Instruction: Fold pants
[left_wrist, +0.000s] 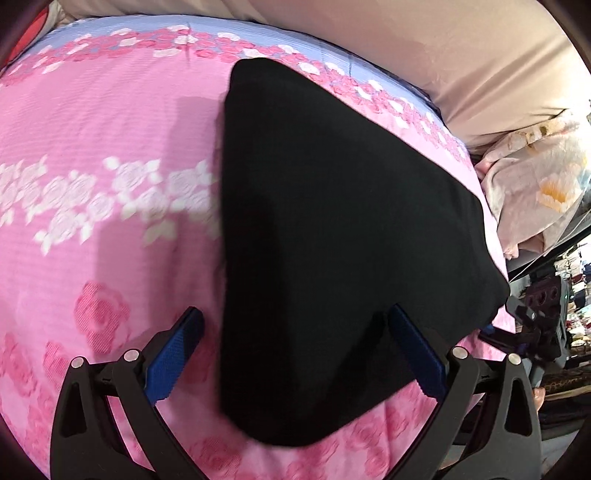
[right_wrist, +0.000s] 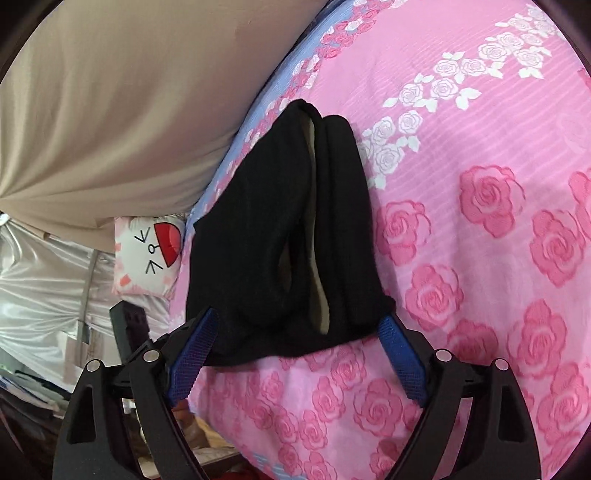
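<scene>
Here, seen from the left wrist, a pink bedspread (left_wrist: 92, 166) printed with roses fills the left side, the left gripper (left_wrist: 295, 328) hangs over it with its blue-padded jaws spread wide apart and gripping nothing, and the folded black pants (left_wrist: 332, 221) lie flat on the bedspread, reaching toward a beige pillow (left_wrist: 443, 55) at the upper right. From the right wrist, the beige pillow and a small cartoon-face cushion (right_wrist: 147, 254) sit at left, the pants bundle lies in the middle with its folded layers showing, and the right gripper (right_wrist: 297, 321) stands with jaws wide apart on either side of the bundle's near end, not pressing it.
</scene>
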